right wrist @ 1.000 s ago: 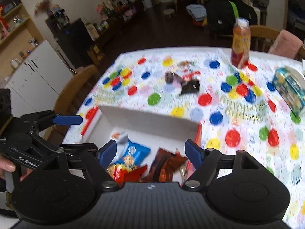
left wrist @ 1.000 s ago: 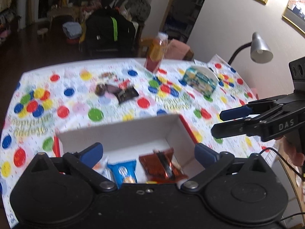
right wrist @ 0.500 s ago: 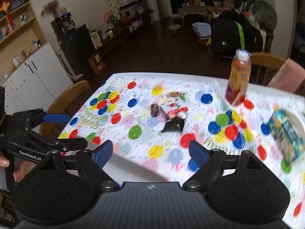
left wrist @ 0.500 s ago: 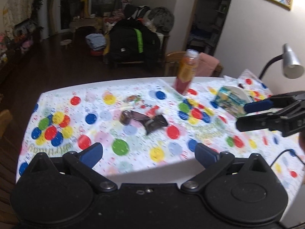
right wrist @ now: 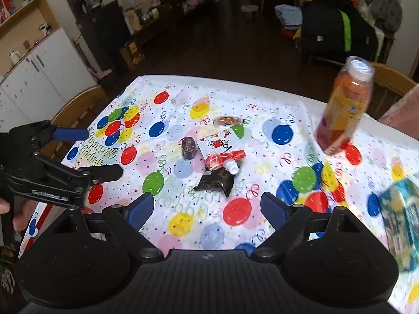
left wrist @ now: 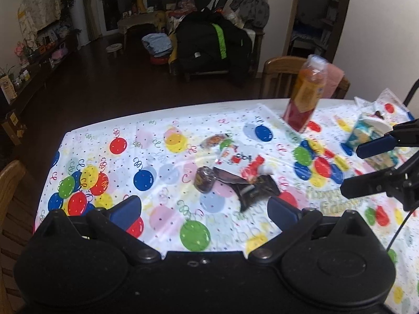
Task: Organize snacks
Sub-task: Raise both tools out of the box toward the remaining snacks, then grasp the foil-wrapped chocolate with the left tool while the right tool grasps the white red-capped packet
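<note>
A small pile of snacks lies mid-table on the balloon-print cloth: a dark round snack point(left wrist: 205, 183) point(right wrist: 188, 147), a white and red pouch point(left wrist: 235, 157) point(right wrist: 217, 144), a dark packet point(left wrist: 256, 191) point(right wrist: 217, 180) and a small orange-wrapped one point(left wrist: 214, 139) point(right wrist: 227, 121). My left gripper point(left wrist: 204, 209) is open and empty, just short of the pile; it also shows at the left of the right wrist view point(right wrist: 99, 153). My right gripper point(right wrist: 207, 208) is open and empty too, near the dark packet, and shows at the right edge of the left wrist view point(left wrist: 366, 166).
An orange juice bottle point(left wrist: 306, 96) point(right wrist: 343, 110) stands at the far right of the table. A blue-green carton point(left wrist: 371, 141) point(right wrist: 400, 222) sits at the right edge. Wooden chairs point(right wrist: 76, 107) point(left wrist: 280, 76) ring the table. A red and white box edge point(right wrist: 39, 214) peeks in at lower left.
Both grippers moved forward from above the white snack box toward the pile mid-table. The box interior has dropped out of view. Both stayed open.
</note>
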`<state>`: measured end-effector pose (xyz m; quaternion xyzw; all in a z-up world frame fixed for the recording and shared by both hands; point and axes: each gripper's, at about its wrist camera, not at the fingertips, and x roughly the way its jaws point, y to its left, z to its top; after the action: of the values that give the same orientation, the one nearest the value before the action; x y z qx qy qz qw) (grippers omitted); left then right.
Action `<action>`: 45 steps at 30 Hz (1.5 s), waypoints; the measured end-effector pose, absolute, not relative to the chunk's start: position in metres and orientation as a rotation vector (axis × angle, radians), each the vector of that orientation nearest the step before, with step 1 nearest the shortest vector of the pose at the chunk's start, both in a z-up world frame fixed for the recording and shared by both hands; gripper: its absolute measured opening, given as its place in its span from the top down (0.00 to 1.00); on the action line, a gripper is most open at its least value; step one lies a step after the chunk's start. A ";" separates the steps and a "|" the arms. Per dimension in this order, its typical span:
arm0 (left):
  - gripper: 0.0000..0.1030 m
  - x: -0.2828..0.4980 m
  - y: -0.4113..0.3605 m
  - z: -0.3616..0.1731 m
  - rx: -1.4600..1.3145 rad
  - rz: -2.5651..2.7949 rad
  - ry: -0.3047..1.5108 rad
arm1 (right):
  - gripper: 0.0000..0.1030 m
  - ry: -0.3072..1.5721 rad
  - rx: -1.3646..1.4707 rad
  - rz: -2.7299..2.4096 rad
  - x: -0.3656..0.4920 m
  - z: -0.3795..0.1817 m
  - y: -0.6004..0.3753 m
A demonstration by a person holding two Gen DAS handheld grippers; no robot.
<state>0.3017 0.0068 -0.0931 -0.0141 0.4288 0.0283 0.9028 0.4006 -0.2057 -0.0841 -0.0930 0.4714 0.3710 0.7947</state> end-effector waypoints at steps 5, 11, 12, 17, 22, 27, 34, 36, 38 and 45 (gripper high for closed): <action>0.01 0.331 0.012 -0.118 -0.021 0.089 0.940 | 0.14 1.018 -0.280 0.851 0.422 -0.103 -0.182; 0.03 0.359 0.025 -0.144 -0.090 0.105 0.992 | 0.14 0.968 -0.435 0.901 0.437 -0.128 -0.152; 0.03 0.362 0.025 -0.148 -0.090 0.106 0.998 | 0.14 0.967 -0.446 0.907 0.441 -0.132 -0.148; 0.13 0.380 0.025 -0.167 -0.053 0.098 1.037 | 0.14 0.993 -0.447 0.919 0.466 -0.150 -0.137; 0.25 0.392 0.023 -0.183 -0.029 0.050 1.058 | 0.14 1.050 -0.333 0.877 0.494 -0.162 -0.131; 0.36 0.403 0.020 -0.188 -0.051 -0.029 1.074 | 0.14 1.077 -0.369 0.866 0.503 -0.180 -0.114; 0.48 0.421 0.025 -0.205 -0.087 -0.046 1.136 | 0.14 1.123 -0.355 0.855 0.513 -0.197 -0.101; 0.49 0.424 0.025 -0.210 -0.081 -0.046 1.145 | 0.14 1.129 -0.355 0.846 0.515 -0.202 -0.099; 0.53 0.426 0.026 -0.211 -0.072 -0.045 1.143 | 0.14 1.138 -0.344 0.837 0.517 -0.205 -0.098; 0.68 0.430 0.031 -0.211 -0.095 -0.064 1.126 | 0.15 1.206 -0.224 0.811 0.526 -0.215 -0.103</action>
<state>0.4304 0.0306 -0.2108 -0.0451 0.5334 -0.0302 0.8441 0.5262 -0.1035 -0.2154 -0.1020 0.5500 0.3699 0.7418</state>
